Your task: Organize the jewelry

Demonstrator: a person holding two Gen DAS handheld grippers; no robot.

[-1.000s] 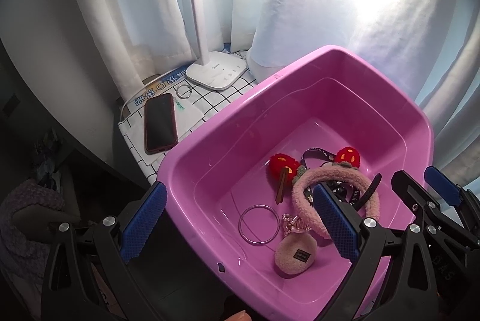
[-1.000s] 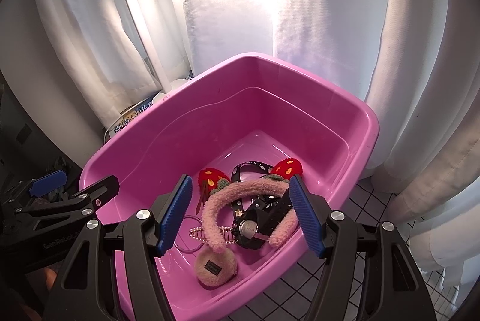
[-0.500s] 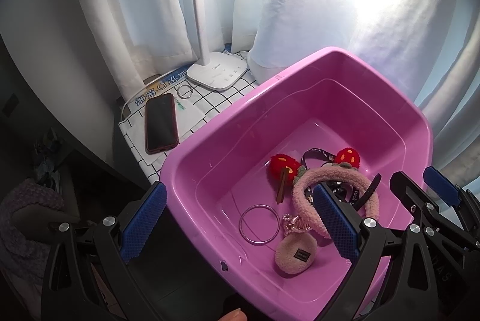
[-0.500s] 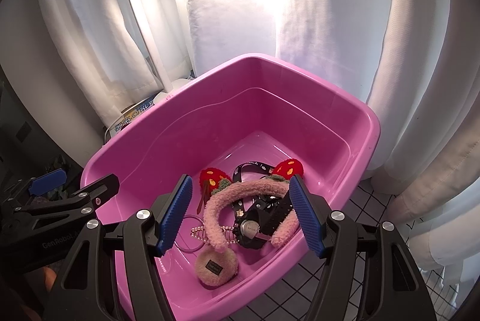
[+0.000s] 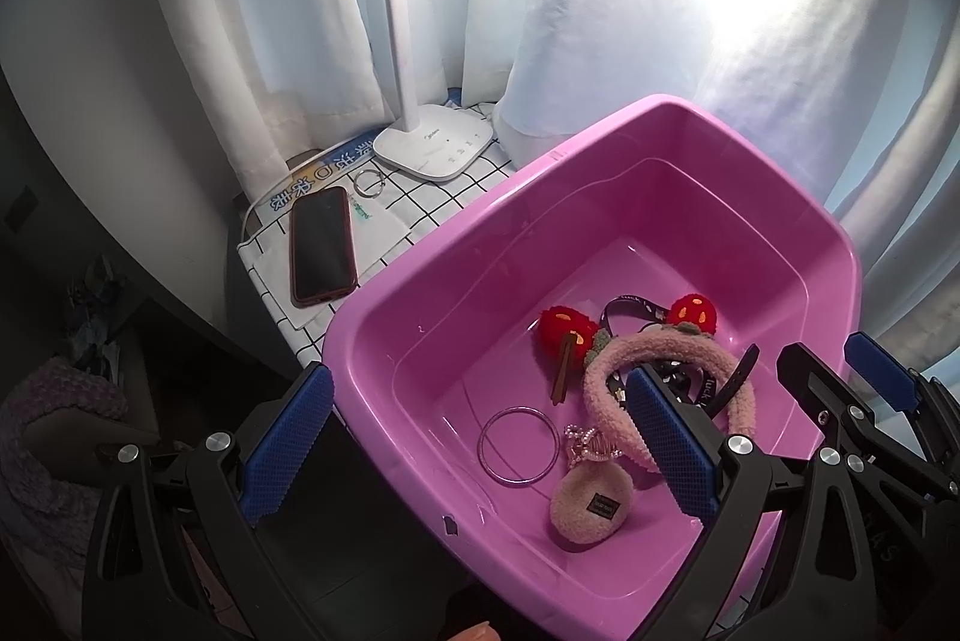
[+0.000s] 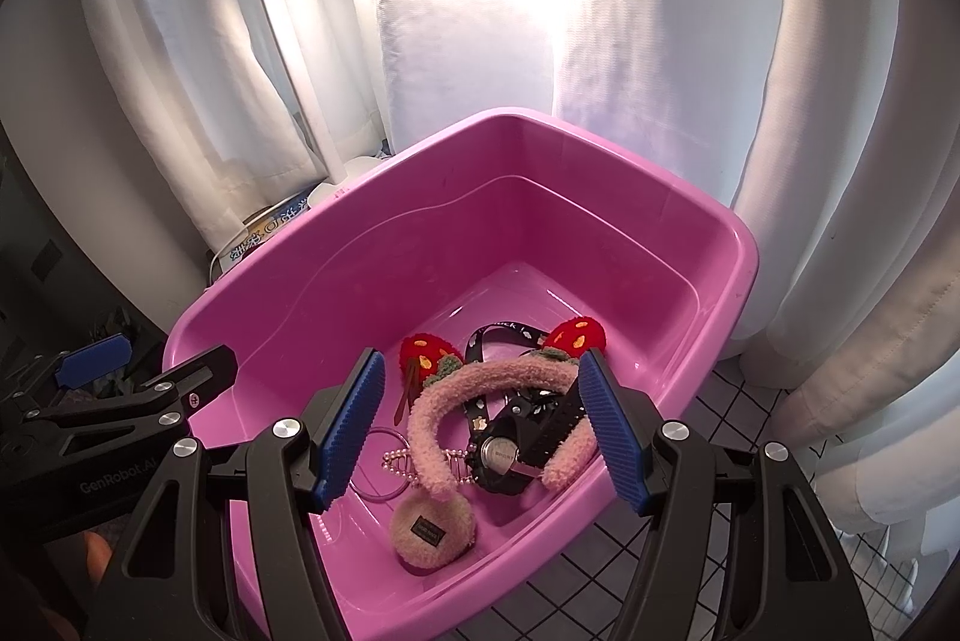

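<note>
Almost nothing is changing across the last second: the pink tub [image 5: 798, 221] is sitting in nearly the same place in both wrist views, drifting only slightly, and none of the pieces inside it is shifting. That suggests the sorting is pausing or close to done, with one loose piece left outside.

In the tub, the fuzzy pink headband [image 6: 480, 389] is lying toward the 5 o'clock corner in the left view, draped over a black watch [image 6: 510, 452] and a black lanyard [image 5: 630, 308]. Two red strawberry clips [image 5: 564, 329] are sitting just beyond it, a pink fuzzy pouch [image 5: 591, 500] is lying at its near side, and a thin silver bangle [image 5: 519, 446] and a pearl clip [image 5: 585, 446] are resting on the floor beside that.

On the checked cloth [image 5: 420, 215] at 10 o'clock from the tub, a small metal ring [image 5: 367, 182] is lying between the phone [image 5: 321, 245] and the lamp base [image 5: 432, 146].

The left gripper [image 5: 477, 452] is hovering over the tub's near left rim, jaws spread wide and holding nothing. The right gripper [image 6: 480, 428] is hanging over the headband, likewise spread and empty, fingers apart from it.
</note>
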